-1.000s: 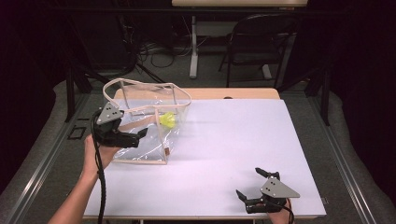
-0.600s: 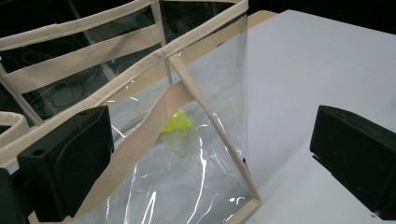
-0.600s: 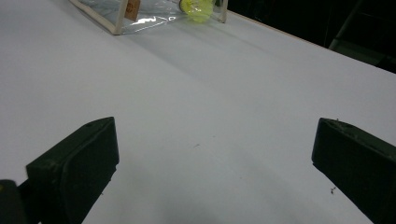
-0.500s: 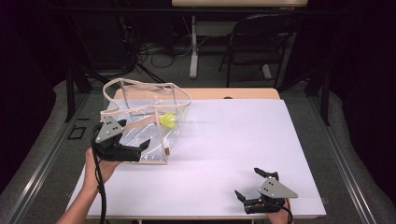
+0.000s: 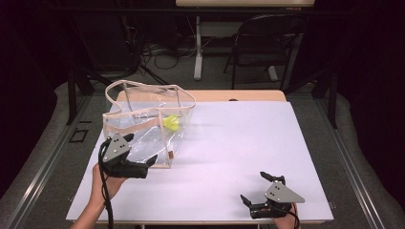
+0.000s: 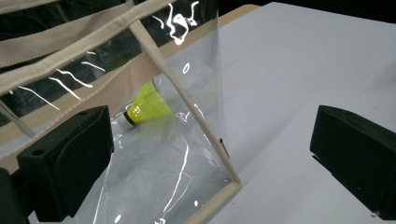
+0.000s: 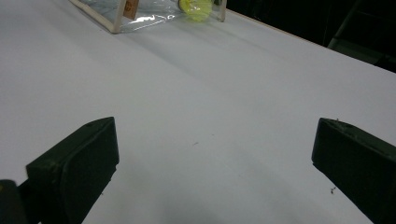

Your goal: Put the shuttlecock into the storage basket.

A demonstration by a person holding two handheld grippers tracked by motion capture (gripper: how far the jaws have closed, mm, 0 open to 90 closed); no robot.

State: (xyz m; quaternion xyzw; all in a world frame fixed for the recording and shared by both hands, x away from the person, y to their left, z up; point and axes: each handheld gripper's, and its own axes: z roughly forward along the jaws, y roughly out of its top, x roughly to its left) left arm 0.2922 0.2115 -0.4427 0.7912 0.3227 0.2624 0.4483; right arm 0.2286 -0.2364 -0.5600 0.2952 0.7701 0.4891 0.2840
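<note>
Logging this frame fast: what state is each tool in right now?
Left tool: open, holding nothing, beside the clear bag.
Right tool: open, holding nothing, over the white table.

Dim room, lit work table at centre.

A white rectangular sheet (image 5: 248,152) covers a pale wooden table (image 5: 239,96), whose bare far edge shows. Grey carpeted floor (image 5: 47,157) surrounds it, with metal floor rails (image 5: 351,167) running along left and right. Beyond the far edge stand a black metal-framed chair (image 5: 260,43) at right, a white table leg (image 5: 197,47) and tangled cables (image 5: 162,52). Walls lie in darkness.
</note>
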